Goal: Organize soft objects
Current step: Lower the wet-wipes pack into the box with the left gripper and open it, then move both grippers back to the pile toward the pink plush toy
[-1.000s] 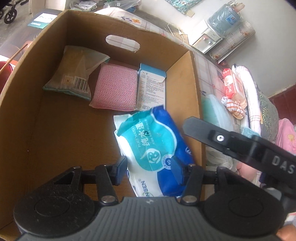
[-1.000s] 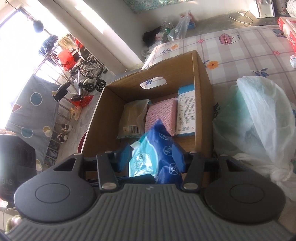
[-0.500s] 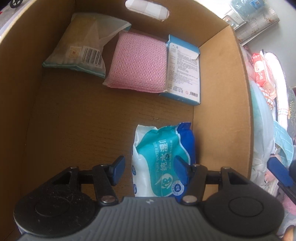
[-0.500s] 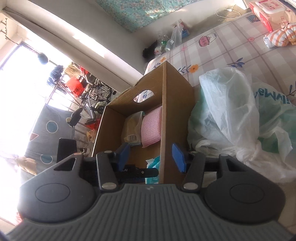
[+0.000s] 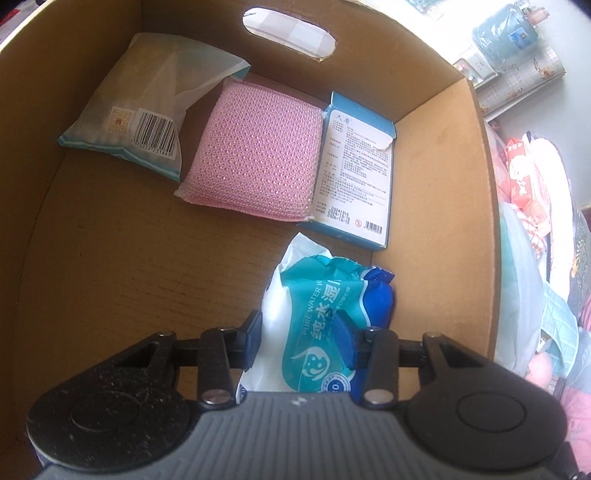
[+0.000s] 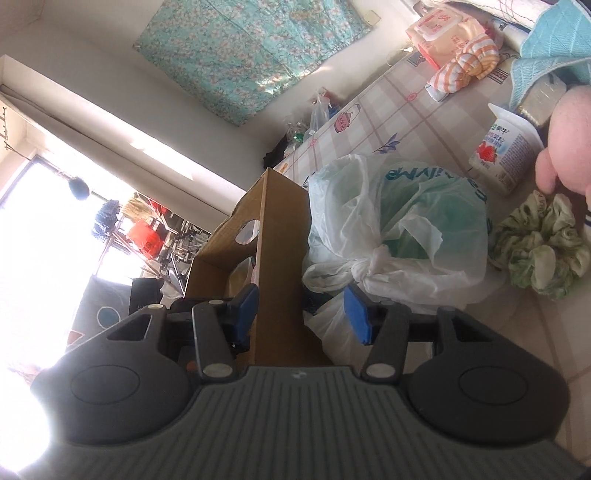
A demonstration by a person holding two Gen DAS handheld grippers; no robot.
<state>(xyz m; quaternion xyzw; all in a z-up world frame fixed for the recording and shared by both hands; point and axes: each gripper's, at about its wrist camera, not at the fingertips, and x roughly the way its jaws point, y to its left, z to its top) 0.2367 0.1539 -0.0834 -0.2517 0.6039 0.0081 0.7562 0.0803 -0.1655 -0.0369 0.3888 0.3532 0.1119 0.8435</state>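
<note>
In the left wrist view my left gripper is shut on a blue and teal wet-wipes pack, low inside the cardboard box by its right wall. A tissue pack, a pink sponge and a blue-white carton lie at the box's far end. In the right wrist view my right gripper is open and empty outside the box, with the box's wall between its fingers. A green scrunchie lies on the table to the right.
A knotted white plastic bag sits against the box. A yogurt cup, a pink plush, a striped cloth, a pink wipes pack and a teal cloth are on the patterned tablecloth.
My right gripper let go of the wipes pack, left the box and swung right toward the table. My left gripper lowered the pack deeper into the box and still grips it.
</note>
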